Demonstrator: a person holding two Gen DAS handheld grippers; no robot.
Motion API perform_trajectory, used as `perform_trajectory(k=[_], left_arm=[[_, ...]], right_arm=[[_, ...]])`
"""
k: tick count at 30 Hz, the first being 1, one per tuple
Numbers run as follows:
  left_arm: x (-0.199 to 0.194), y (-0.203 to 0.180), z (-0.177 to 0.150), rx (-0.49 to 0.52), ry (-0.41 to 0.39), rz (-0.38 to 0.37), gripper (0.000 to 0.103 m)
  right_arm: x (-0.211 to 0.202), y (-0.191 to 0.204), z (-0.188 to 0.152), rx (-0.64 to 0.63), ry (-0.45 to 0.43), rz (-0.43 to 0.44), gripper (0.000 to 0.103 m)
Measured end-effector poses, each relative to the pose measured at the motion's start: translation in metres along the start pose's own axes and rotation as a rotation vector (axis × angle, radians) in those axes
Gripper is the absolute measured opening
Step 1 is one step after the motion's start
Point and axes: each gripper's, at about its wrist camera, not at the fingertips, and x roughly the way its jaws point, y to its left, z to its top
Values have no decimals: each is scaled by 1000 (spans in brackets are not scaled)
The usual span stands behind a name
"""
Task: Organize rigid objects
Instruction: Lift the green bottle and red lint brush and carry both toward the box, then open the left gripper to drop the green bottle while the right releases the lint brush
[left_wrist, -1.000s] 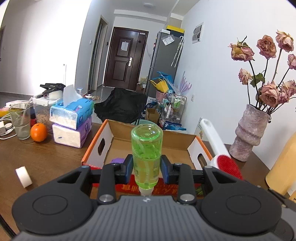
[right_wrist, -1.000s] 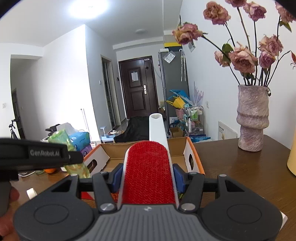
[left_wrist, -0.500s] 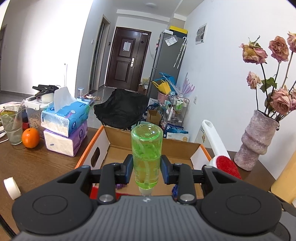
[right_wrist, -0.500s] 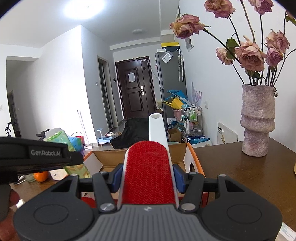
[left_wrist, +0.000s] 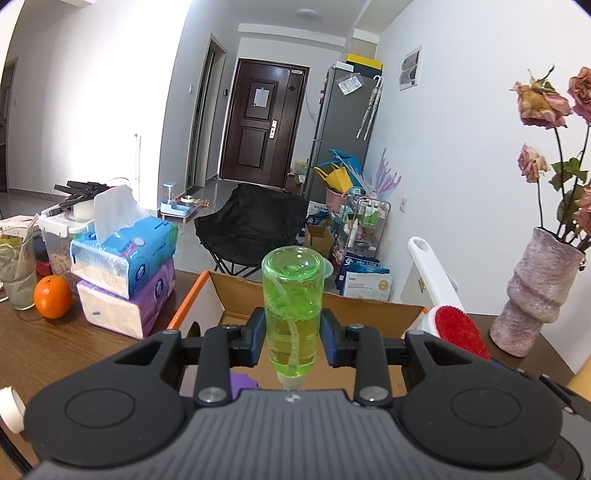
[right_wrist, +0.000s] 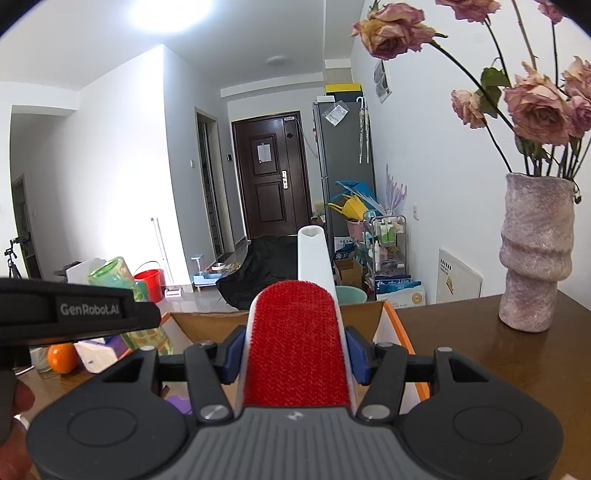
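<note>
Green bottle (left_wrist: 291, 306) clamped in left gripper (left_wrist: 292, 338), red brush (right_wrist: 295, 343) clamped in right gripper (right_wrist: 293, 354); both held above box (left_wrist: 332, 308) near edge. Step: carrying to box. Next: lower in, let go. Only right view shows person's hand (right_wrist: 14, 435); only left, tissues (left_wrist: 123, 245).

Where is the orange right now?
In the left wrist view the orange sits on the wooden table at the far left, between the drinking glass and the stacked tissue packs.

Green bottle (left_wrist: 291, 306) inverted, red lint brush (right_wrist: 295, 343) flat, both over box (left_wrist: 369, 308)
</note>
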Motion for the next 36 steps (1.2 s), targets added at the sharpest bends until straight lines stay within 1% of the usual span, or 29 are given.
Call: perform_trajectory(k=[5, 15, 24, 27, 31, 32, 33, 34, 35, 36], left_arm=[[19, 2, 3, 7, 7, 24, 32], [54, 13, 6, -1, 41, 65, 32], [69, 17, 6, 9, 44, 82, 32], [74, 18, 4, 14, 60, 88, 32], [81, 19, 1, 24, 106, 77, 33], [80, 19, 1, 27, 103, 80, 36], [78, 19, 1, 31, 97, 85, 52], [75, 19, 2, 32, 87, 89, 77], [72, 20, 3, 32, 72, 98, 88], [67, 20, 3, 39, 47, 115, 95]], right_arm=[[20, 3, 3, -3, 4, -19, 55], [60, 2, 2, 8, 23, -9, 55], [80, 5, -2, -14, 30, -36, 55], [82, 5, -5, -8, 37, -54, 55], [88, 5, -8, -30, 71, -60, 55], [89, 5, -8, -37, 88, -63, 55], [90, 3, -7, -40, 102, -71, 57], [89, 3, -7, -44, 103, -86, 69], [88, 2, -7, -42, 103, -102, 78], [85, 1, -5, -37, 98, -118, 96]])
